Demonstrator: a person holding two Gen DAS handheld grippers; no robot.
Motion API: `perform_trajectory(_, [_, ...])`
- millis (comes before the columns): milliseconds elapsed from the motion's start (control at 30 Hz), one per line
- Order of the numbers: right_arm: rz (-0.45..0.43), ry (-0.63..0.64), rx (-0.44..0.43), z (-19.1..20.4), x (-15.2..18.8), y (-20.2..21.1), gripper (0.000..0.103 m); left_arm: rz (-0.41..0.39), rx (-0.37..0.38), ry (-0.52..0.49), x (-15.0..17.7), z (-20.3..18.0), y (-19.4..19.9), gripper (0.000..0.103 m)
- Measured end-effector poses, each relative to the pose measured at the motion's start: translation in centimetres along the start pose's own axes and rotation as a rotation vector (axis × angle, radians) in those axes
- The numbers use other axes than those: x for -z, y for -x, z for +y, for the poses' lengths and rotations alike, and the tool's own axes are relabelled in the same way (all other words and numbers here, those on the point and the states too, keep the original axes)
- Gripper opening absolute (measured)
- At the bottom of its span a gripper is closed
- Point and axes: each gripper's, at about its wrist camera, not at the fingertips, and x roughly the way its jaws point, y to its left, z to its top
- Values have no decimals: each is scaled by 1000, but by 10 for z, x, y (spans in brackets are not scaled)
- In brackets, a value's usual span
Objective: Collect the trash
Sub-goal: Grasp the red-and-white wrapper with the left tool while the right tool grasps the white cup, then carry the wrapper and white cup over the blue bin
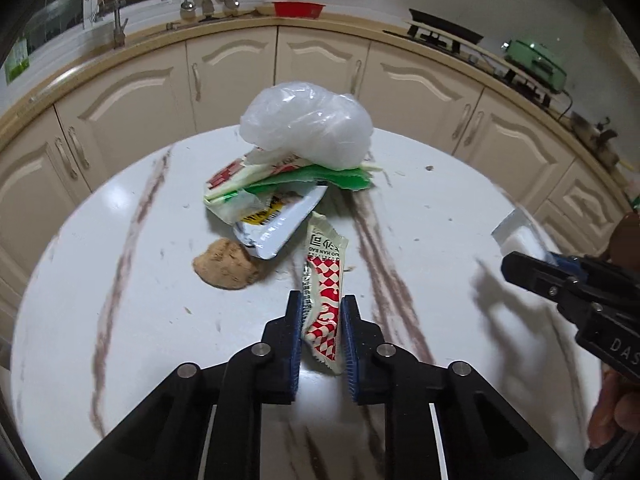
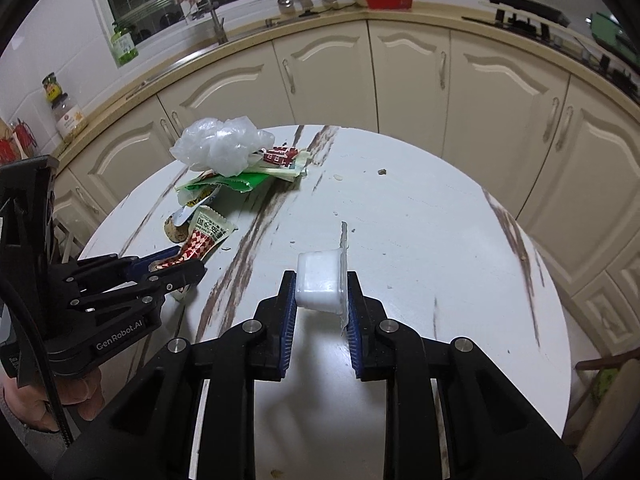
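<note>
My left gripper (image 1: 320,308) is shut on a red-and-white checked snack wrapper (image 1: 322,276) that lies lengthwise between its blue pads on the round white table (image 1: 120,320). The same gripper (image 2: 176,264) and wrapper (image 2: 200,240) show at the left of the right wrist view. My right gripper (image 2: 321,284) is shut on a small white plastic cup (image 2: 320,280) with a peeled foil lid, held just above the table (image 2: 440,260). Beyond lies a pile: a crumpled clear bag (image 1: 308,120) on green and silver wrappers (image 1: 280,196), with a brown lump (image 1: 226,268) beside them.
The right gripper (image 1: 560,284) enters the left wrist view at the right edge, held by a hand. Cream kitchen cabinets (image 1: 320,64) curve behind the table, with a red bowl (image 1: 298,9), hanging utensils and a stove on the counter. Small crumbs (image 2: 382,171) dot the table.
</note>
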Motion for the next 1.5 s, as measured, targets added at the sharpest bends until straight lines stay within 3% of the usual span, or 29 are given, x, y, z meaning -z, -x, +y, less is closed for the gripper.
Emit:
perform_trajectory(467, [-57, -60, 9, -19, 19, 44, 21, -31, 83, -23, 24, -10, 15, 3])
perform_trajectory(767, [-105, -77, 27, -21, 36, 82, 21, -102, 117, -57, 39, -42, 63, 3])
perform_trajectory(1200, [-255, -154, 104, -57, 74, 186, 21, -231, 225, -198, 58, -125, 148, 3])
perform_trajectory(1500, [-319, -262, 209, -110, 123, 253, 21, -215, 338, -331, 87, -210, 157, 3])
